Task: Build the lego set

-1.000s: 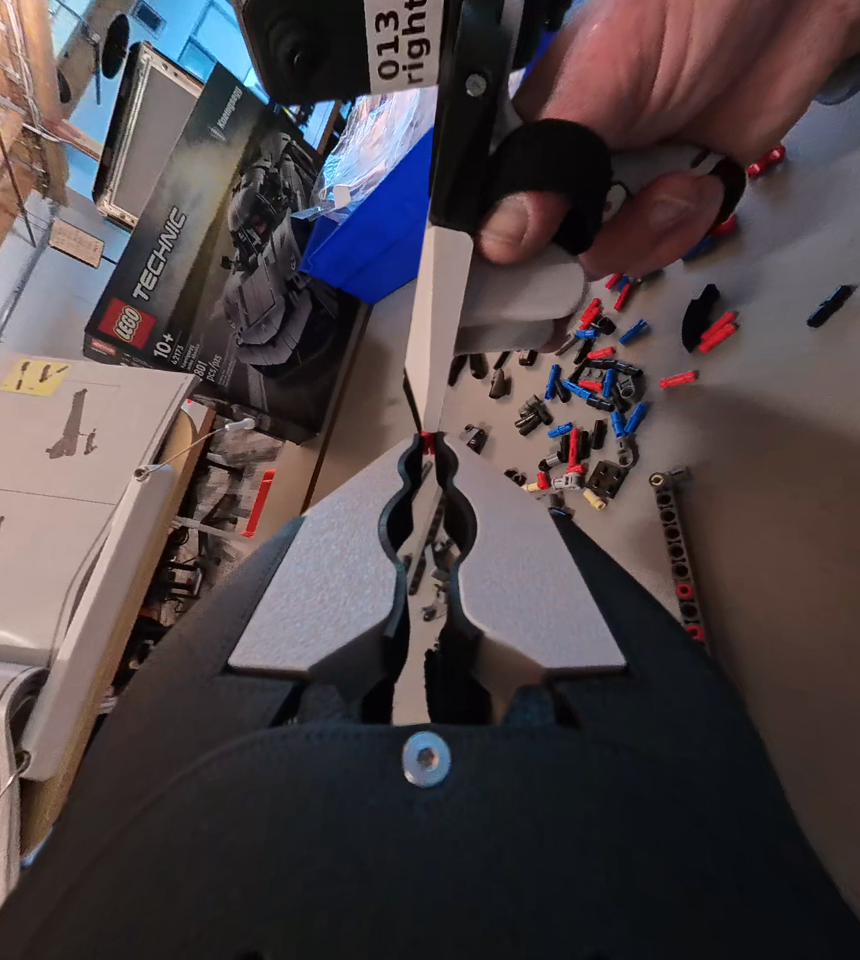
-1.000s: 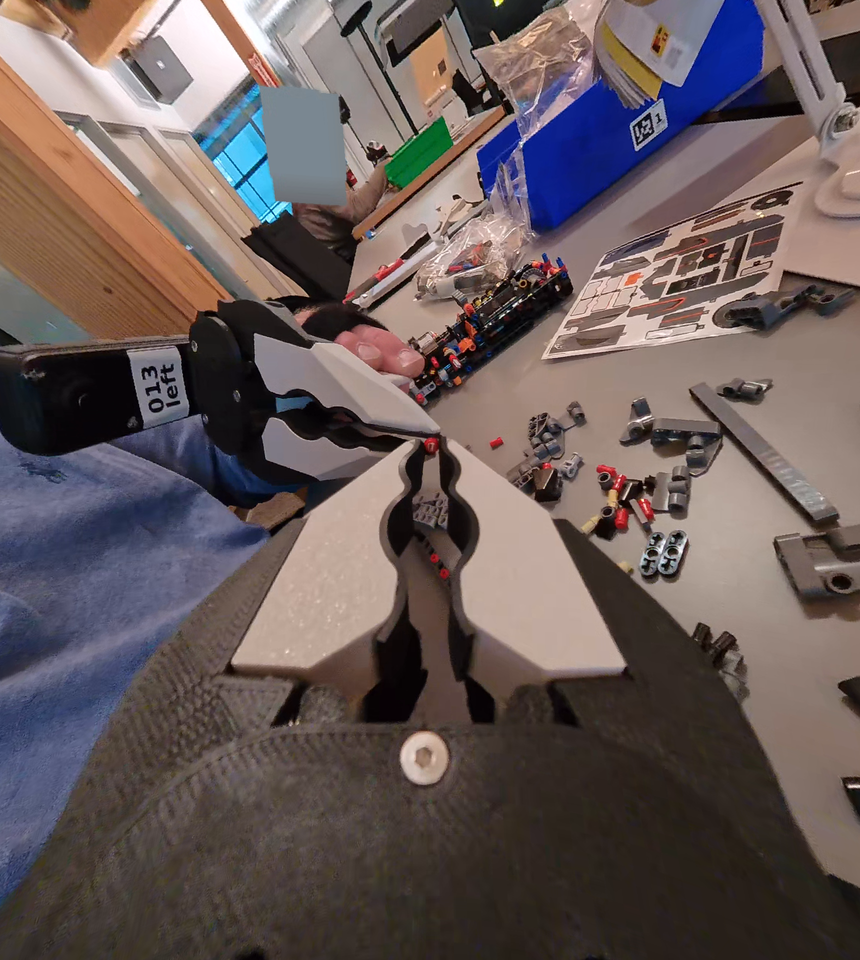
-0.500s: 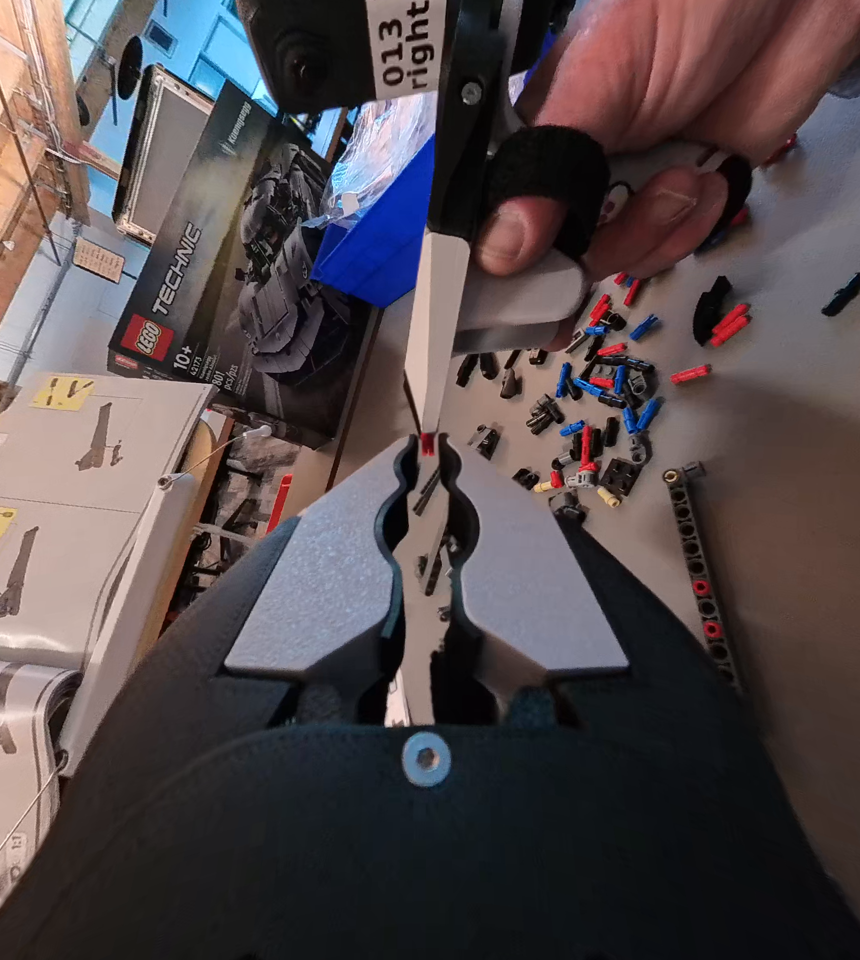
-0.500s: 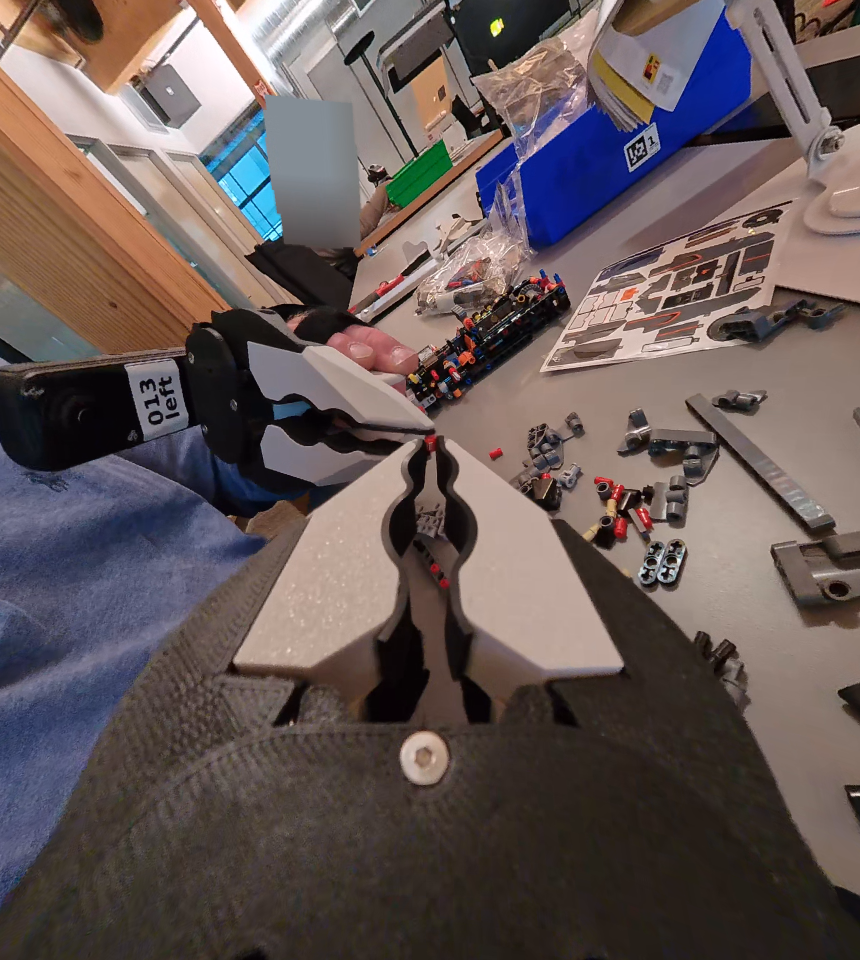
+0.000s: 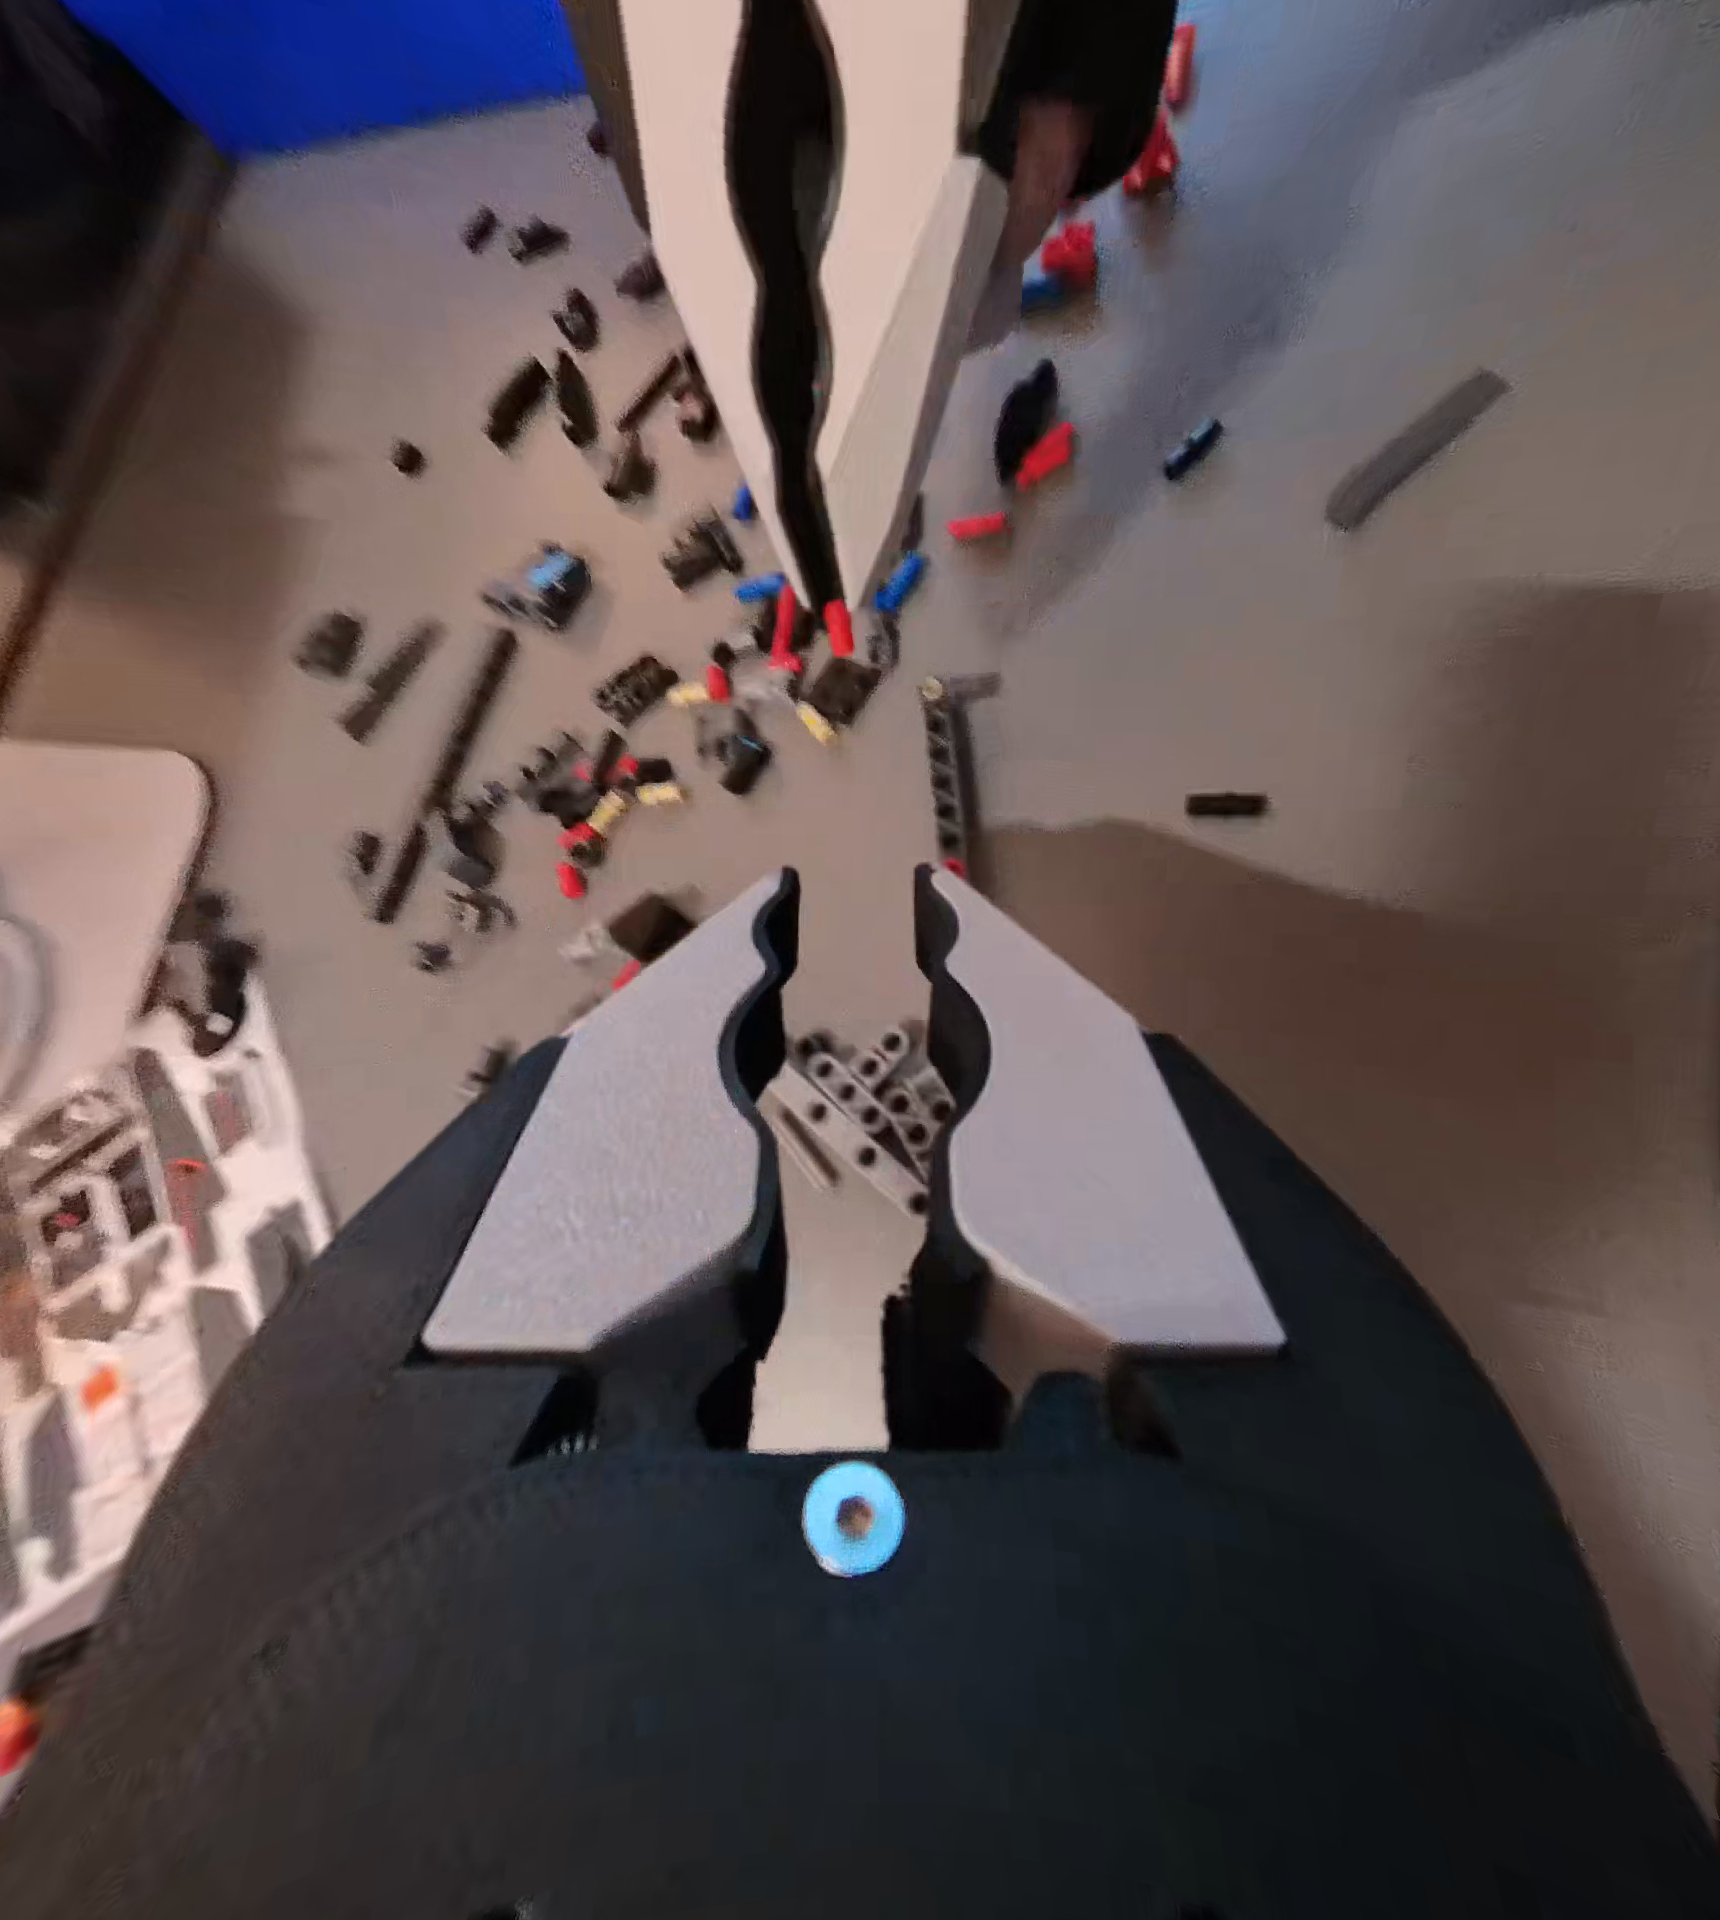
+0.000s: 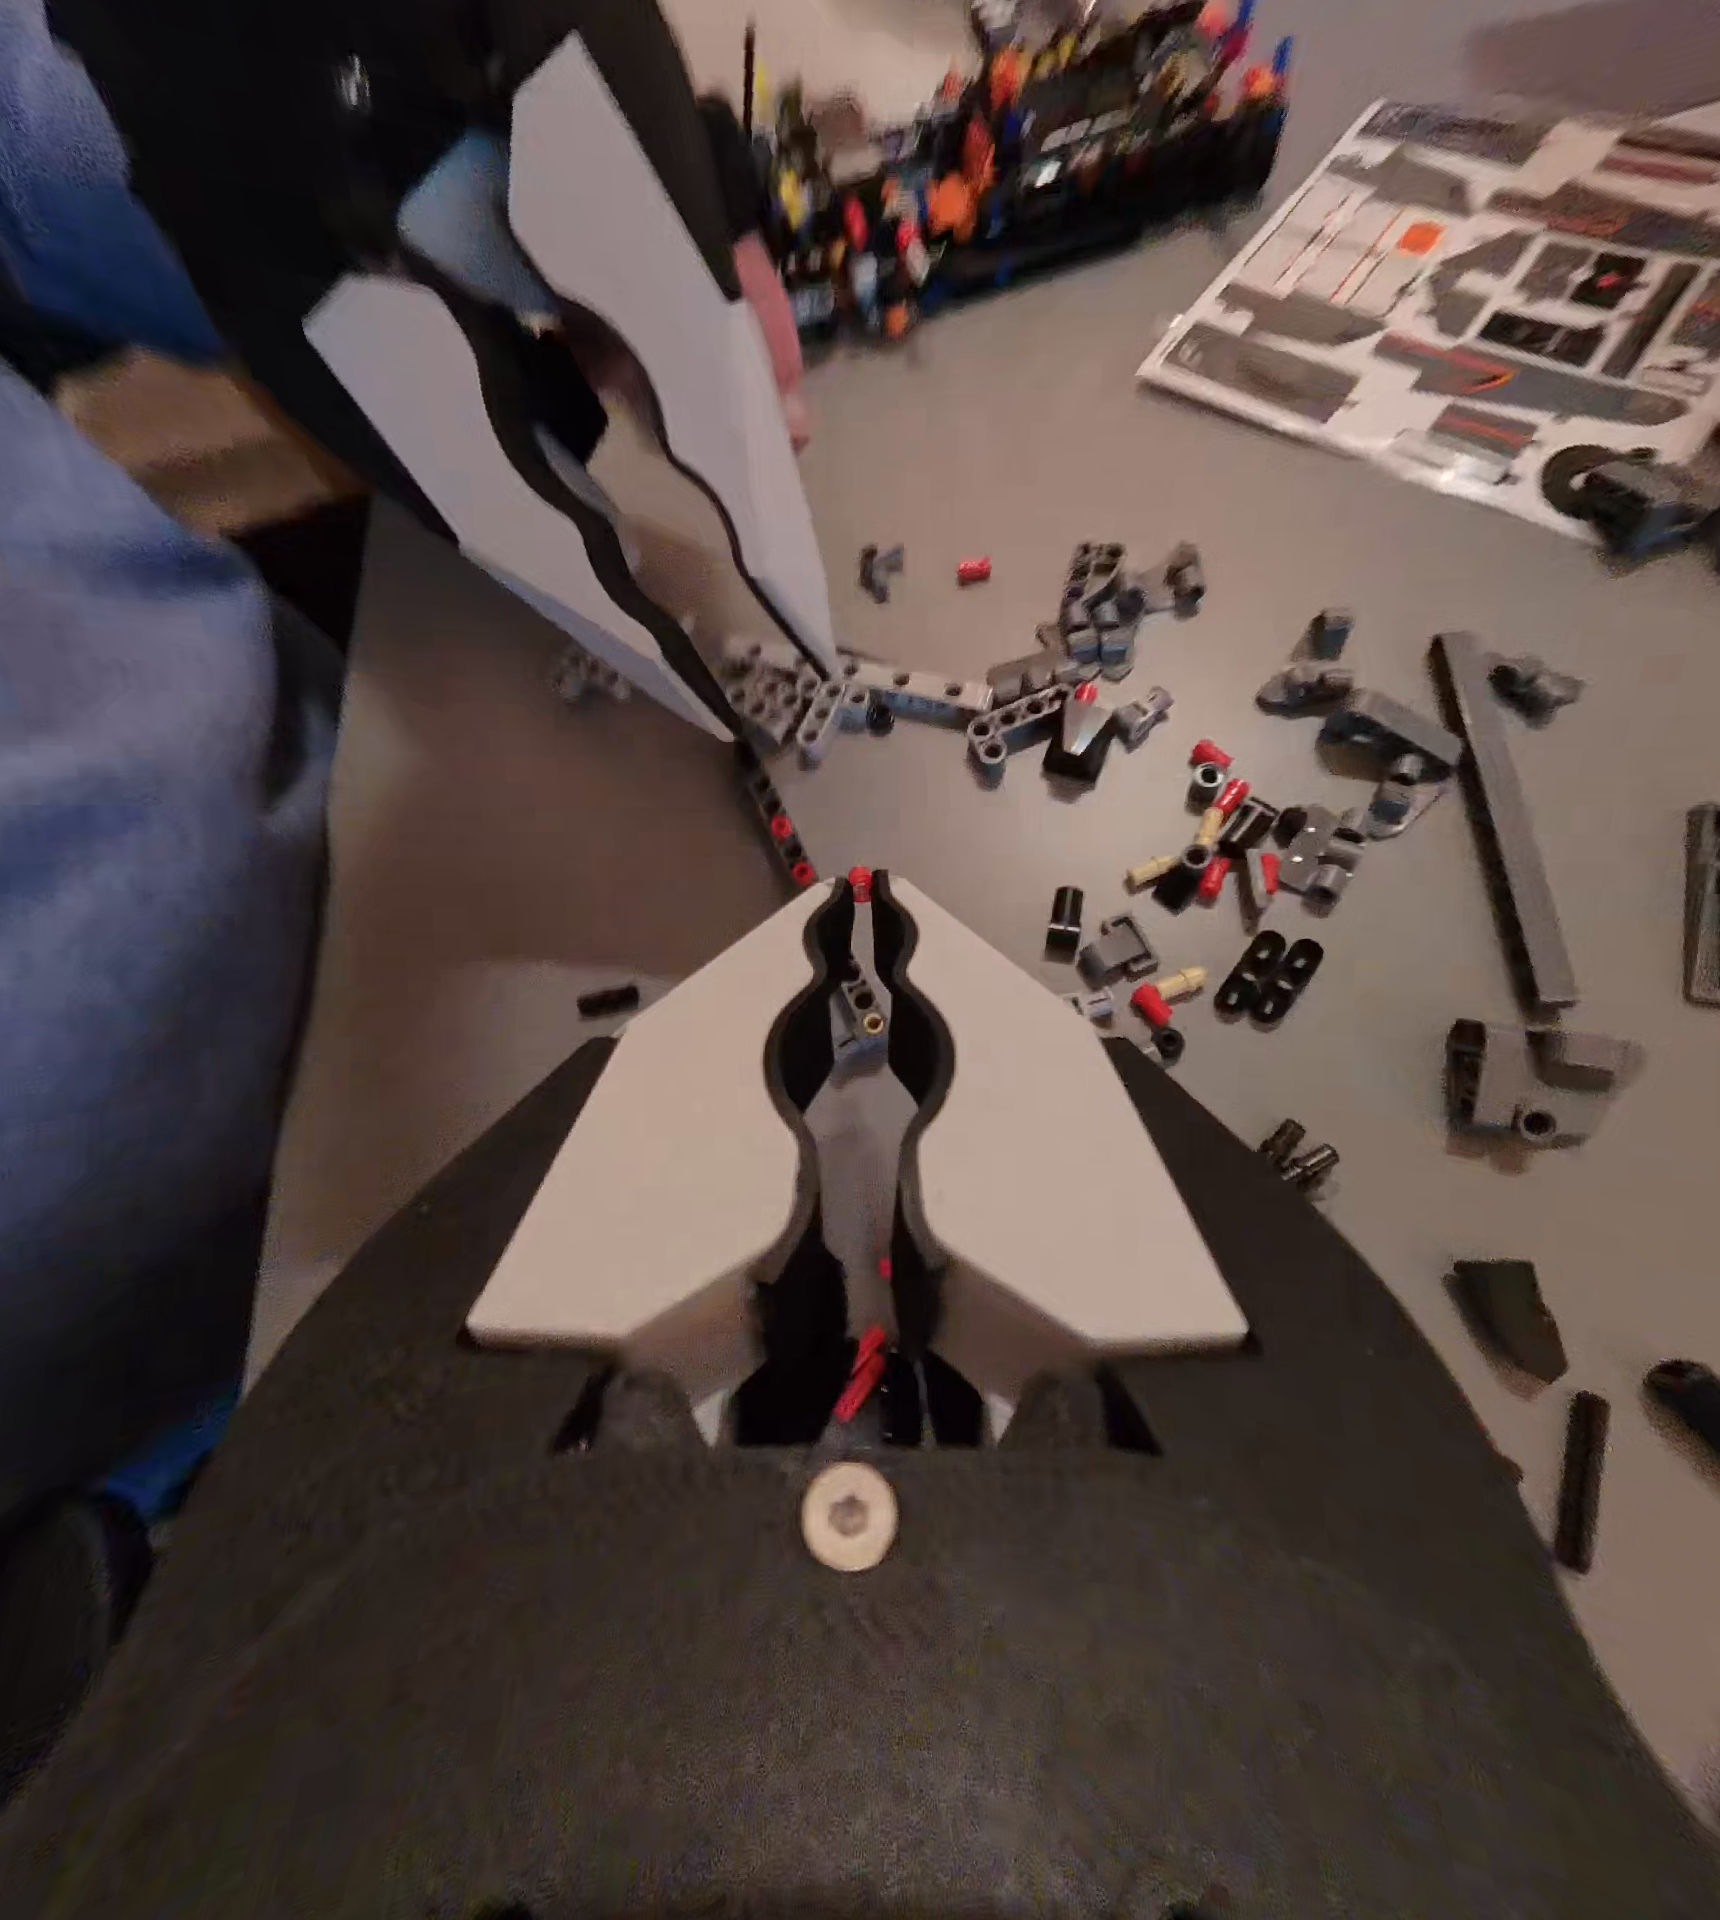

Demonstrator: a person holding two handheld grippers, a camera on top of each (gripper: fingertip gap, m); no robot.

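Pinching a small red plastic peg [image 6: 861, 883] endwise at its tips, the right gripper [image 6: 861, 891] faces the empty, parted left gripper [image 5: 854, 902], which hangs nearer the black holed beam [image 6: 771, 812] near the grey table [image 6: 1199, 499] edge

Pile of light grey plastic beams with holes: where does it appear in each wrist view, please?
Left wrist view: the pile is low centre, on the grey table, seen through the gap of the open left gripper.
Right wrist view: upper centre, on the table at the left gripper's tips.
Shared landmark: the long dark beam with red pins, lying between the pile and the right gripper, which pinches a small red pin.
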